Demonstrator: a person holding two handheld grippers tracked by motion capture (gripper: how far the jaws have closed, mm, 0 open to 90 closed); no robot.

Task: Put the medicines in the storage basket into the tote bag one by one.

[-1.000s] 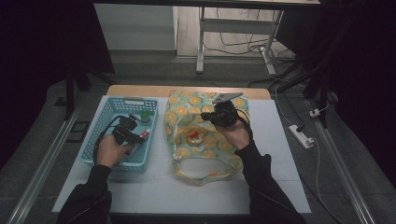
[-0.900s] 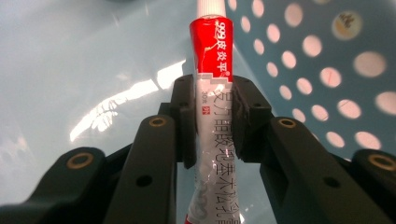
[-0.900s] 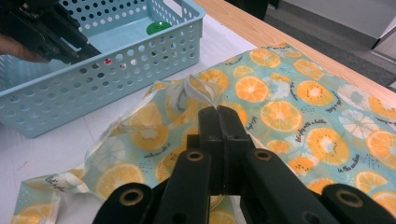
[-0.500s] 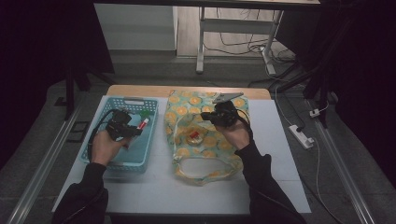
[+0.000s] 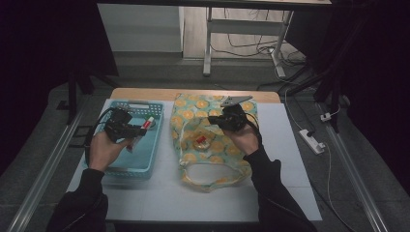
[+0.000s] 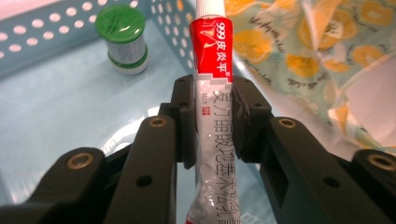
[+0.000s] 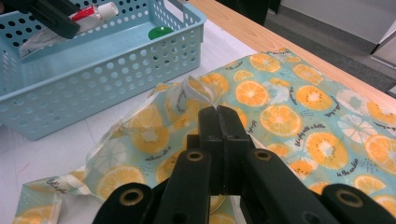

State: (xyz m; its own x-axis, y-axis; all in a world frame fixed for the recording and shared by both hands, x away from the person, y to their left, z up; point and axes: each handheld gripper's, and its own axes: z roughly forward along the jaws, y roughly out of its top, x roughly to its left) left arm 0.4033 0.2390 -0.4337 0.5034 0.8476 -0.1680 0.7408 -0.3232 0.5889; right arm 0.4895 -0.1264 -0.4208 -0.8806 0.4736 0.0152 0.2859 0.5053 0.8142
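My left gripper is shut on a red-and-white ointment tube, gripped at its middle with the capped end pointing away. In the high view that gripper holds the tube above the light blue basket. A small green-capped bottle stands on the basket floor. My right gripper is shut on a raised fold at the mouth of the orange-print fabric bag. The high view places it over the bag, which lies flat at the table's middle.
The basket's perforated wall stands just left of the bag, with the green cap behind it. A small red and yellow item shows in the bag's opening. A white power strip lies off the table's right edge.
My left gripper has lifted away from the basket floor with the tube and drifted slightly toward the far side. The right gripper has stayed put on the bag.
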